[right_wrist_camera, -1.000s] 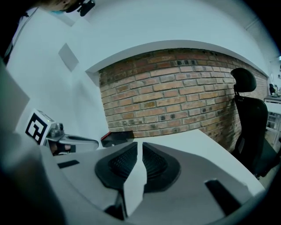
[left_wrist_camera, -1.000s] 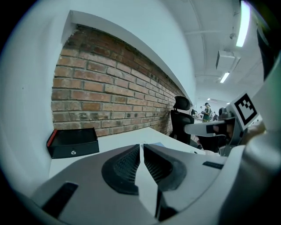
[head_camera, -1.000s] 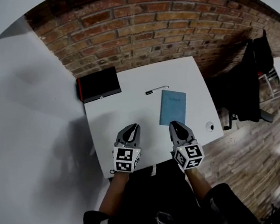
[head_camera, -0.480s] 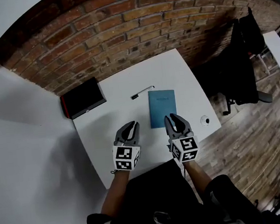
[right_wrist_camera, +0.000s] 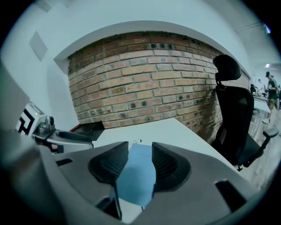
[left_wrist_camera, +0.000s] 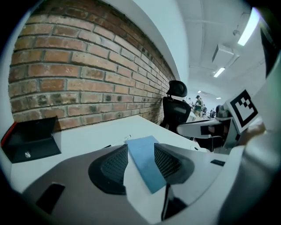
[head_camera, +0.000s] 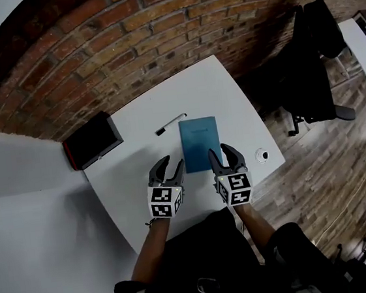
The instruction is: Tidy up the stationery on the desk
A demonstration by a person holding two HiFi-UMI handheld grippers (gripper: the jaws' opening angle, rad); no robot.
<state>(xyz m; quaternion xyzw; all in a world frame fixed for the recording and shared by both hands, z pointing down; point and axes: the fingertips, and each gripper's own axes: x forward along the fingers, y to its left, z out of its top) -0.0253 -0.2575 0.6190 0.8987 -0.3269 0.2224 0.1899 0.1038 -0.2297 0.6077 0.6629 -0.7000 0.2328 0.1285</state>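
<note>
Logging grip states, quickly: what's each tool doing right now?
Left tool: open, jaws just opened, holding nothing.
Right tool: open, jaws just opened, holding nothing.

Brick wall (head_camera: 124, 37), plank floor (head_camera: 317, 173), black office chair (head_camera: 309, 69), perhaps coat-draped

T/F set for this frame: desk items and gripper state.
1. The notebook lies closed on the desk. True.
2. The pen lies on the notebook. False: it lies on the desk beyond the notebook, apart from it.
3. The left gripper and right gripper are shut. False: both are open. Their jaws have just been opening and grip nothing; the notebook lies ahead of them.
4. The black box sits at the desk's far left corner. True.
</note>
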